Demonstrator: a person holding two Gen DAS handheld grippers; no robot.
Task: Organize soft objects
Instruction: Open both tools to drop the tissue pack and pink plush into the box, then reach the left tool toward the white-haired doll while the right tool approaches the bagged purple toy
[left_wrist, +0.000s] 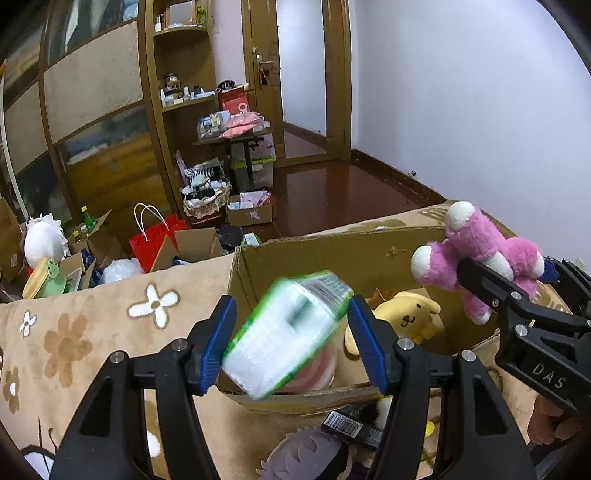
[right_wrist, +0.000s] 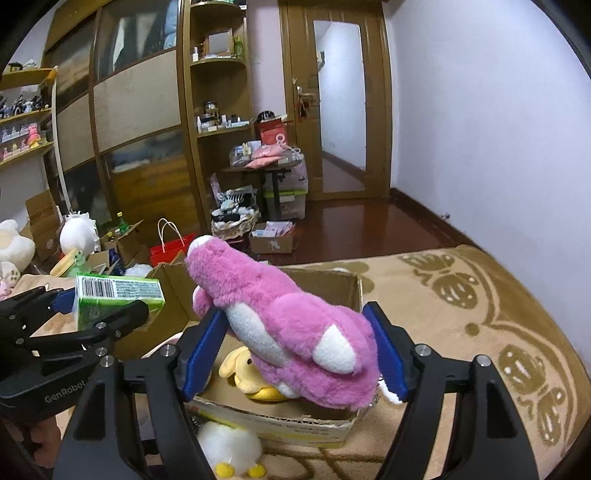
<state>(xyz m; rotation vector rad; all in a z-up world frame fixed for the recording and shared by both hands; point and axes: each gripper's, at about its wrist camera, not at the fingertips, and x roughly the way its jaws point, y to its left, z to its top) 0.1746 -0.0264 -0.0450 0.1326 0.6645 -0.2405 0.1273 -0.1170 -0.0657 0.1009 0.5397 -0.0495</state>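
Left hand-held gripper (left_wrist: 291, 339) spread – blurred green tissue pack (left_wrist: 286, 334) sits loose between its pads, lower centre, over the cardboard box (left_wrist: 321, 254). Right hand-held gripper (right_wrist: 295, 354) pinches the pink plush (right_wrist: 280, 325) above the box – yellow plush (left_wrist: 404, 314) lies inside.

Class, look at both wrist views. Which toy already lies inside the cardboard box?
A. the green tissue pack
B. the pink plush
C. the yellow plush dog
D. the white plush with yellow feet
C: the yellow plush dog lies on the floor of the cardboard box, while the pink plush is held above it in the right tongs.
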